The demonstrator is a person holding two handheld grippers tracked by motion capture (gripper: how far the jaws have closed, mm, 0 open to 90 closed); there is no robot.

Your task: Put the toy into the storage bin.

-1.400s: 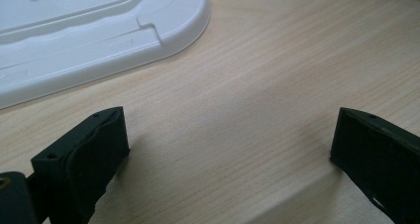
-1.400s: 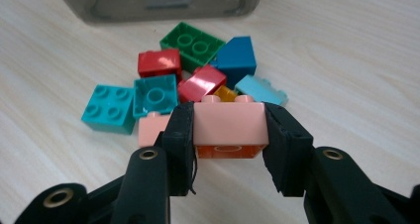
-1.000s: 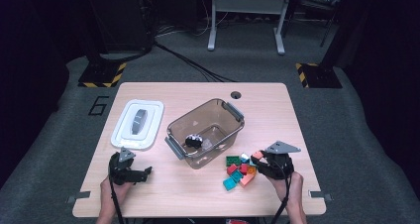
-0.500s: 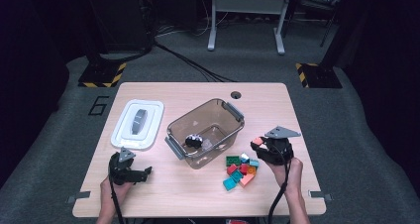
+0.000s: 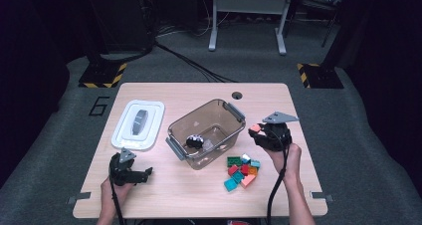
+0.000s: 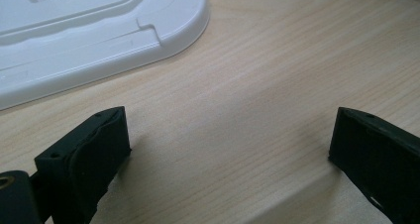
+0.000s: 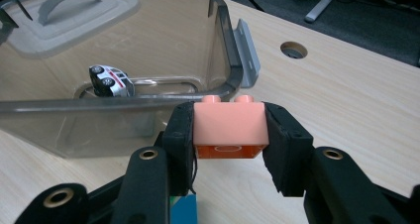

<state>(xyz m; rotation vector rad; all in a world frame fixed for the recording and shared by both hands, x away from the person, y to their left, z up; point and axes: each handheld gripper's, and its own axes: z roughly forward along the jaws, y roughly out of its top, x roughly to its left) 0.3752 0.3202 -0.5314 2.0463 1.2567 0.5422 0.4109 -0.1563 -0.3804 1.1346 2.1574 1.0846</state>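
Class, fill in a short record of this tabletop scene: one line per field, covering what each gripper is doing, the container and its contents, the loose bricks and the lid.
right gripper: shut on the pink brick, held just outside the container's near wall
left gripper: open, low over bare table near the lid
container: clear plastic tub, open, grey latches on two ends
contents: one small toy car
loose bricks: coloured pile on the table beside the container
lid: white, flat on the table, left of the container
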